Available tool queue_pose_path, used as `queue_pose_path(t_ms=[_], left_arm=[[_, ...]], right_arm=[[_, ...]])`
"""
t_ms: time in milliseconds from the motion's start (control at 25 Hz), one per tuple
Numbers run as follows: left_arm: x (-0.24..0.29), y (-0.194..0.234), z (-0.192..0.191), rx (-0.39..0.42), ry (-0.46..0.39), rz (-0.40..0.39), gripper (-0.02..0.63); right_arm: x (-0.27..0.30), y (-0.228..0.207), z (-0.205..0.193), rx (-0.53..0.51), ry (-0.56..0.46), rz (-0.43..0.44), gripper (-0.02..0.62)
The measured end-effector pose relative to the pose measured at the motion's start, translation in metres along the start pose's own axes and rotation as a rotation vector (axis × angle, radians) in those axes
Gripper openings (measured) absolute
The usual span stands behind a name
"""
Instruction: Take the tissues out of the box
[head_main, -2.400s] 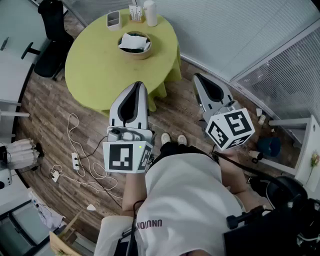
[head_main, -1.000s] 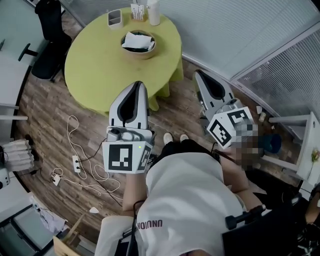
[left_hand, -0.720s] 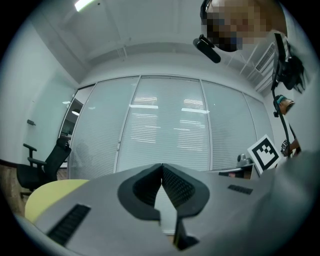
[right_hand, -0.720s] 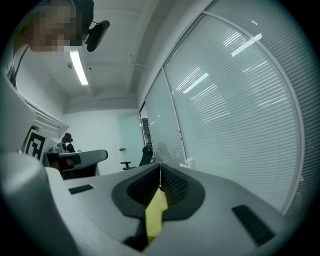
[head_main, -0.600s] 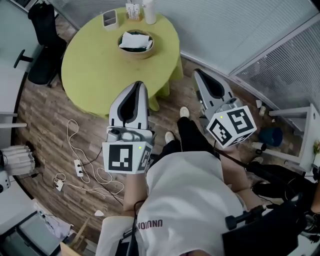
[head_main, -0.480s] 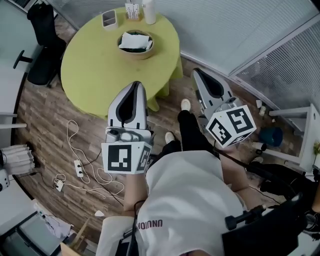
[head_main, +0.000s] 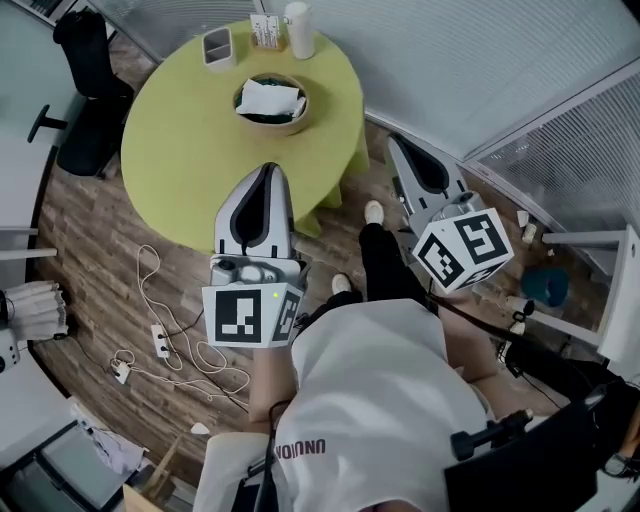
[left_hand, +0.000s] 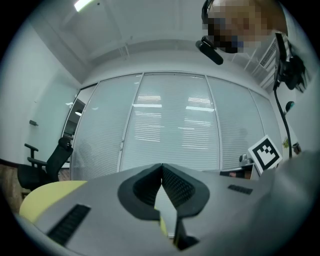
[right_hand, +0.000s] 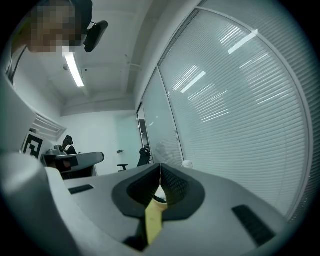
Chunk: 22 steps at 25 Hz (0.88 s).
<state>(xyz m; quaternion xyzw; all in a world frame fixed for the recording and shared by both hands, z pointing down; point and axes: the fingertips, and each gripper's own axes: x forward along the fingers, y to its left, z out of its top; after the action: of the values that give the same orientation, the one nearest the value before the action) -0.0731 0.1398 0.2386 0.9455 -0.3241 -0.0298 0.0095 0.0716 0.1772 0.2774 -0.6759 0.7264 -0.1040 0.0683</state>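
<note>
The tissue box (head_main: 268, 103) is a round wooden bowl with a white tissue (head_main: 270, 97) lying in its top. It stands on the far half of a round table under a yellow-green cloth (head_main: 190, 150). My left gripper (head_main: 268, 170) is held level over the table's near edge, short of the box. Its jaws are shut with nothing between them (left_hand: 161, 166). My right gripper (head_main: 395, 142) hangs over the floor to the right of the table, also shut and empty (right_hand: 160, 166). The box is hidden in both gripper views.
A grey container (head_main: 217, 45), a small card holder (head_main: 266, 30) and a white cylinder (head_main: 298, 28) stand at the table's far edge. A black office chair (head_main: 90, 90) is at the left, with cables and a power strip (head_main: 157, 335) on the wood floor. Glass walls with blinds run behind.
The person has stepped toward the table, one foot now forward. Both grippers have moved with them, and the table and tissue box sit slightly closer in the head view.
</note>
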Motion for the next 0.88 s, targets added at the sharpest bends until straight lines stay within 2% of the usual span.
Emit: queue_pose_path(t_ms=[320,520,880], left_arm=[[0.057,0.018,-0.005,0.007,0.013,0.064,0.015],[0.094,0.032,-0.008,0.011,0.021,0.132,0.015],[0.144,0.054,-0.005,0.019,0.030,0.292,0.015]], right_arm=[[0.056,-0.038,0.009,-0.027,0.026,0.067,0.020],[0.096,-0.067,0.013,-0.013,0.053,0.117,0.020],[0.166,-0.099,0.023,-0.015,0.114,0.269,0.020]])
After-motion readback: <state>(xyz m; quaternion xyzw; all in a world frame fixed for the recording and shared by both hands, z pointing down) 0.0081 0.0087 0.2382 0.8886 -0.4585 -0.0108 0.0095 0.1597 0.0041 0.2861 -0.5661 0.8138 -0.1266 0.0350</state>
